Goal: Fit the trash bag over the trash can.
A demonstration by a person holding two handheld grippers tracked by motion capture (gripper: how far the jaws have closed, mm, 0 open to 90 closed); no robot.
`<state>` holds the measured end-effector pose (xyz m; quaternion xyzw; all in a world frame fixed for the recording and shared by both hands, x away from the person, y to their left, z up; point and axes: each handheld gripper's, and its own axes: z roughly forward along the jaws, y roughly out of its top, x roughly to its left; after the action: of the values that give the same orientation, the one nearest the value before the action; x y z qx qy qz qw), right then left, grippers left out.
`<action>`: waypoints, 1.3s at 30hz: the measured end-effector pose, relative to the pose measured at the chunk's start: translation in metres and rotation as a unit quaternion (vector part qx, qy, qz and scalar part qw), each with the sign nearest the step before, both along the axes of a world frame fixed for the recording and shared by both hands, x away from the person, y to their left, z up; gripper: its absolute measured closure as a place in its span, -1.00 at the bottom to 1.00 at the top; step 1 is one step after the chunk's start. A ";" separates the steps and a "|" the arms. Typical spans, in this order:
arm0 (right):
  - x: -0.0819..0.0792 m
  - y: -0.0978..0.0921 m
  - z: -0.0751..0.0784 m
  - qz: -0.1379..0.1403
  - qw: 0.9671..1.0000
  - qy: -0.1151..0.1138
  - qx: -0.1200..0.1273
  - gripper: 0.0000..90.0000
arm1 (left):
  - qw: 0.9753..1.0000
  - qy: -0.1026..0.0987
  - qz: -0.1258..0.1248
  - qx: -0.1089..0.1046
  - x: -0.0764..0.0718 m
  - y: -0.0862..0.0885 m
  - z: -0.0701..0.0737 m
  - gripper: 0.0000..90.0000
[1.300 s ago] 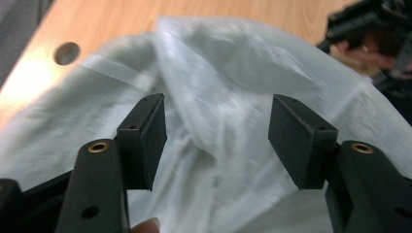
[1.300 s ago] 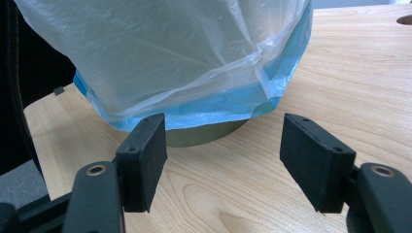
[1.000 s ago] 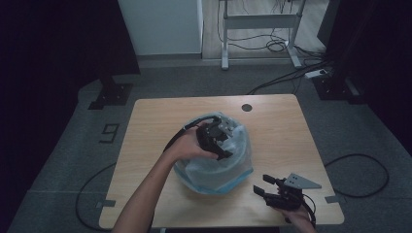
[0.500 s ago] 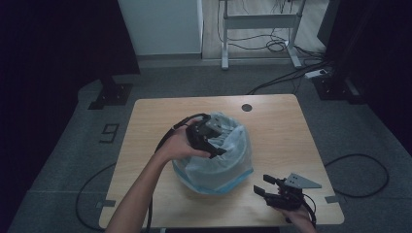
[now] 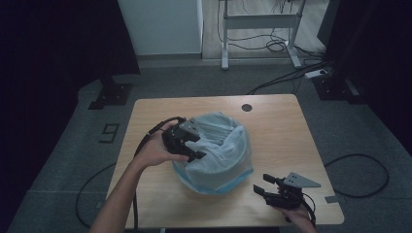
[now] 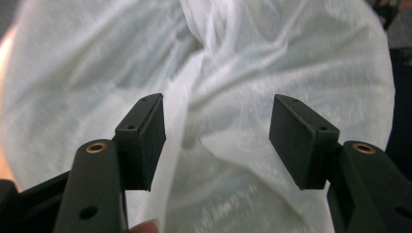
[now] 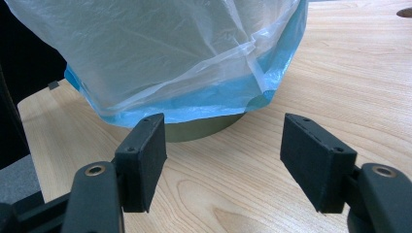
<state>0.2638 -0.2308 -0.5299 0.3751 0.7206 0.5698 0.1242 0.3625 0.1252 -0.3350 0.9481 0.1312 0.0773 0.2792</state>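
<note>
A round bin lined with a pale blue plastic bag (image 5: 218,155) stands in the middle of the wooden table (image 5: 272,126). My left gripper (image 5: 194,150) hovers at the bin's left rim, open, its jaws over the crumpled white-blue bag (image 6: 218,73) with nothing between them. My right gripper (image 5: 262,190) rests low at the table's front right, open and pointed at the bin. Between its jaws I see the bag's blue hem (image 7: 194,104) draped over the olive base of the bin (image 7: 204,130), a short way off.
A dark round grommet hole (image 5: 247,107) sits near the table's far edge. A black cable (image 5: 145,141) trails from the left gripper off the table's left side. A desk frame and floor cables lie beyond the table.
My left gripper has shifted left, from over the middle of the bag to its left rim. The right gripper has stayed put.
</note>
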 end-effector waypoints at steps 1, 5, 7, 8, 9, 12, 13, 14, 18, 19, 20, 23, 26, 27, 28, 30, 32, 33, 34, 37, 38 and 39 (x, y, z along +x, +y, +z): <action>0.000 0.000 0.000 -0.001 1.000 0.000 0.001 -0.27 | 1.000 0.012 -0.004 0.010 -0.001 0.002 -0.004 -0.16; 0.000 -0.001 0.000 -0.002 1.000 -0.001 0.001 -0.27 | 0.999 0.032 -0.008 0.026 -0.001 0.001 -0.011 -0.16; 0.000 -0.001 0.000 -0.003 1.000 -0.001 0.002 -0.27 | 0.998 0.041 -0.013 0.036 -0.001 -0.001 -0.015 -0.16; 0.000 -0.002 0.000 -0.003 1.000 0.000 0.002 -0.27 | 0.998 0.041 -0.013 0.036 -0.001 -0.001 -0.015 -0.16; 0.000 -0.002 0.000 -0.003 1.000 0.000 0.002 -0.27 | 0.998 0.045 -0.015 0.041 -0.001 -0.002 -0.017 -0.16; 0.000 -0.002 0.000 -0.004 1.000 0.000 0.002 -0.27 | 0.997 0.053 -0.017 0.052 0.001 -0.005 -0.021 -0.17; 0.000 -0.002 0.000 -0.004 1.000 0.000 0.002 -0.27 | 0.997 0.054 -0.016 0.054 0.001 -0.006 -0.022 -0.17; 0.000 -0.002 0.000 -0.004 1.000 0.000 0.002 -0.27 | 0.997 0.057 -0.016 0.053 0.002 -0.008 -0.023 -0.16; 0.000 -0.003 0.000 -0.004 1.000 0.001 0.002 -0.27 | 0.997 0.058 -0.015 0.053 0.003 -0.008 -0.024 -0.17; 0.000 -0.003 0.000 -0.004 1.000 0.001 0.002 -0.27 | 0.997 0.058 -0.015 0.052 0.003 -0.008 -0.024 -0.17; 0.000 -0.004 0.000 -0.006 1.000 0.000 0.002 -0.27 | 0.997 0.051 -0.012 0.048 0.003 -0.007 -0.023 -0.18; 0.000 -0.005 0.000 -0.008 1.000 0.001 0.004 -0.27 | 0.999 0.041 -0.005 0.026 0.002 -0.001 -0.018 -0.20; 0.000 -0.006 0.000 -0.009 1.000 0.000 0.004 -0.27 | 0.999 0.034 0.002 0.006 0.001 0.004 -0.013 -0.21; 0.000 -0.006 0.000 -0.009 1.000 -0.001 0.003 -0.27 | 1.000 0.026 0.008 -0.010 -0.001 0.010 -0.008 -0.21; 0.000 -0.006 0.000 -0.009 1.000 -0.001 0.003 -0.27 | 1.000 0.026 0.008 -0.010 -0.001 0.010 -0.008 -0.21; 0.000 -0.007 0.000 -0.010 1.000 0.000 0.002 -0.27 | 0.999 0.013 0.017 -0.025 -0.004 0.017 -0.002 -0.23; 0.000 -0.007 0.000 -0.011 1.000 -0.001 0.003 -0.27 | 0.999 0.009 0.021 -0.030 -0.005 0.020 -0.001 -0.23; 0.000 -0.007 0.000 -0.011 1.000 -0.001 0.004 -0.27 | 0.999 0.005 0.024 -0.036 -0.007 0.023 -0.001 -0.23; 0.000 -0.007 0.001 -0.012 1.000 0.000 0.004 -0.27 | 0.999 0.002 0.028 -0.042 -0.008 0.025 -0.001 -0.23; 0.000 -0.009 0.001 -0.013 1.000 -0.001 0.003 -0.27 | 0.998 -0.009 0.040 -0.056 -0.011 0.033 -0.002 -0.24; 0.000 -0.009 0.001 -0.013 1.000 -0.001 0.003 -0.27 | 0.998 -0.009 0.040 -0.056 -0.011 0.033 -0.002 -0.24; 0.000 -0.009 0.001 -0.014 1.000 0.000 0.003 -0.27 | 0.997 -0.010 0.045 -0.063 -0.013 0.038 -0.004 -0.24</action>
<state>0.2637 -0.2399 -0.5293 0.3850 0.7138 0.5701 0.1312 0.3491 0.1628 -0.3387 0.9210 0.1754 0.0913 0.3356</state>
